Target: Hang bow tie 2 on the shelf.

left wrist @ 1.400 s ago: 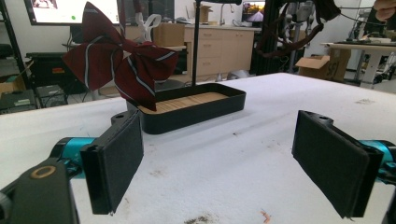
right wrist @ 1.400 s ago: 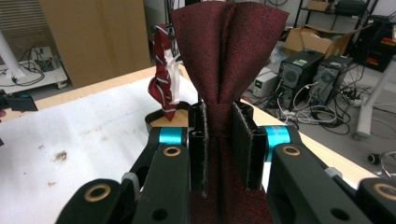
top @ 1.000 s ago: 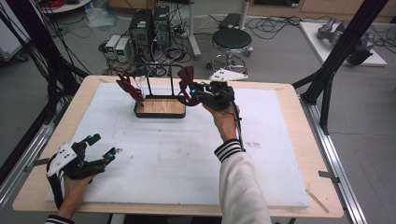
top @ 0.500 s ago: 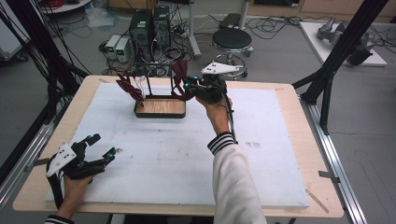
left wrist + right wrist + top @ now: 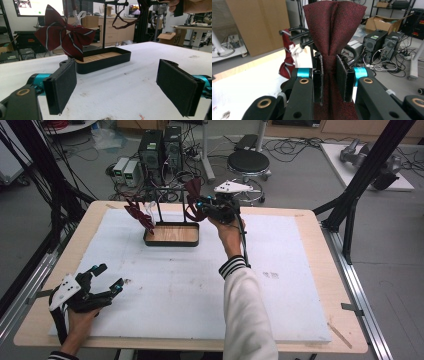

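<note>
Right gripper (image 5: 204,208): reaching over the far side of the bench (image 5: 300,285), beside the stand's right end; its fingers (image 5: 317,77) are pinching the knot of a dark red bow tie (image 5: 333,27), pads pressing in from both sides.

Dark red bow tie: being held upright in the right gripper view, wings fanning above the pads, the lower half hanging between them. From the high view it is sitting just right of the black stand (image 5: 161,205); whether its strap is on the crossbar or already clear I cannot tell.

Striped bow tie (image 5: 63,35): hanging at the left end of the stand, above the tray's left edge, untouched.

Tray (image 5: 171,234): black-rimmed with a wooden floor, sitting at the foot of the stand toward the far side of the bench.

Left gripper (image 5: 102,281): resting low at the near left corner of the bench, well apart from the stand; fingers (image 5: 62,85) are spread wide with nothing between them.

Step in hand: probably taking the dark tie off the stand or hanging it on.

Doing it well: keeping the pinch on the knot, where the cloth is thickest, rather than on a wing; moving along the bar's line so the strap is sliding and not snagging; keeping clear of the striped tie; bracing the tray with the idle gripper if the stand is starting to tip.
</note>
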### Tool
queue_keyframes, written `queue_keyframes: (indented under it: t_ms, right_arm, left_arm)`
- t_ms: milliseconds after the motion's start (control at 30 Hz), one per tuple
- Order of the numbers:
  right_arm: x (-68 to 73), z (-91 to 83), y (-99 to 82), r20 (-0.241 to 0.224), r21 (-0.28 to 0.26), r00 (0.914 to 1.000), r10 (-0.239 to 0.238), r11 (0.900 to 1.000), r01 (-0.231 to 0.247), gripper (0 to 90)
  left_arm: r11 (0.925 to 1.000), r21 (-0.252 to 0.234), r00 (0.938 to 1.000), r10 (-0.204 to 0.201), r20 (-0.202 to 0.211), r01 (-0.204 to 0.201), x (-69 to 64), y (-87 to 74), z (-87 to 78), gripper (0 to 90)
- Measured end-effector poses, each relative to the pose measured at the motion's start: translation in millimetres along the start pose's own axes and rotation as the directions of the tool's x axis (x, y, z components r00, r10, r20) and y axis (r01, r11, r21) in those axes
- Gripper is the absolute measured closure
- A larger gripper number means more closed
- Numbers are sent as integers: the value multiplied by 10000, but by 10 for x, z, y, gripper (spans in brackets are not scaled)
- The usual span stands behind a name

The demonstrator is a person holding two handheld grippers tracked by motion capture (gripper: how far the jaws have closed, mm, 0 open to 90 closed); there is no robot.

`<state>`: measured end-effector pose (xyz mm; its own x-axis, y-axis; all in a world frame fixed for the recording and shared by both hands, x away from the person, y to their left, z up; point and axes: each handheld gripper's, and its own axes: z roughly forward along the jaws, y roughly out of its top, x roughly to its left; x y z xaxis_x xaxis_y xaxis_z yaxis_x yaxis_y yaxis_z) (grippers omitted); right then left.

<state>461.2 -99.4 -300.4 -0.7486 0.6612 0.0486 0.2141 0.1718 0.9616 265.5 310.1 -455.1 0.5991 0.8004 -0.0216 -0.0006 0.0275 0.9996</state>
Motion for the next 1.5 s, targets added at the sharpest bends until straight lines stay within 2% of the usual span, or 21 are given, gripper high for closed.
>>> queue_keyframes:
  t_ms: [333,500,600,1000,1500]
  right_arm:
    - [-83,64,-18,322,-200,9990,304,9994,-297,773]
    - [-93,123,-27,311,-101,9989,338,9994,-335,773]
    - [-108,139,-40,469,-137,9980,426,9990,-420,773]
    - [-227,149,-115,954,298,9929,710,9968,-742,769]
    - [-260,170,-164,1104,946,9909,769,9917,-875,731]
  left_arm:
    - [10000,3,10000,-3,-1,3,0,0,0,169]
    - [10000,-3,10000,-8,8,8,1,-1,-1,169]
    - [10000,-14,10000,-12,10,12,0,-1,-1,169]
    - [10000,-1,10000,-4,23,4,-1,0,-2,169]
    - [10000,-5,10000,3,46,-3,3,0,-5,169]
